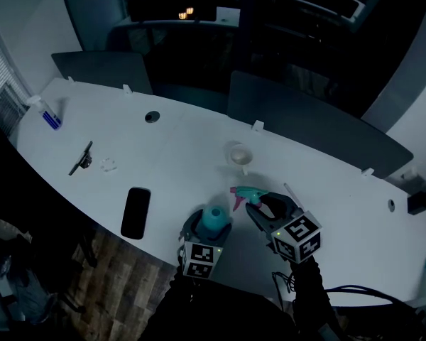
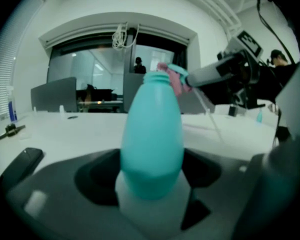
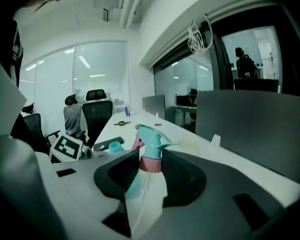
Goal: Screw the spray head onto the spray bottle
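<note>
Left gripper (image 1: 211,227) has its jaws wide, clamped on the bottle (image 2: 152,134), holding it upright at the near bench (image 1: 163,144) edge with the neck free. Right gripper (image 1: 264,208) has its jaws half closed on the spray head (image 3: 149,146) collar, just right of the neck, likely ready for seating.

Low in the middle of the head view, the grey left gripper (image 1: 213,224) has its jaws clamped round an upright teal plastic spray bottle (image 2: 152,149). Just right of it, the right gripper (image 1: 261,206) points to the upper left and pinches a teal spray head with a pink collar (image 3: 151,151). Both arms, in dark sleeves (image 1: 309,297), run off the bottom edge.
</note>
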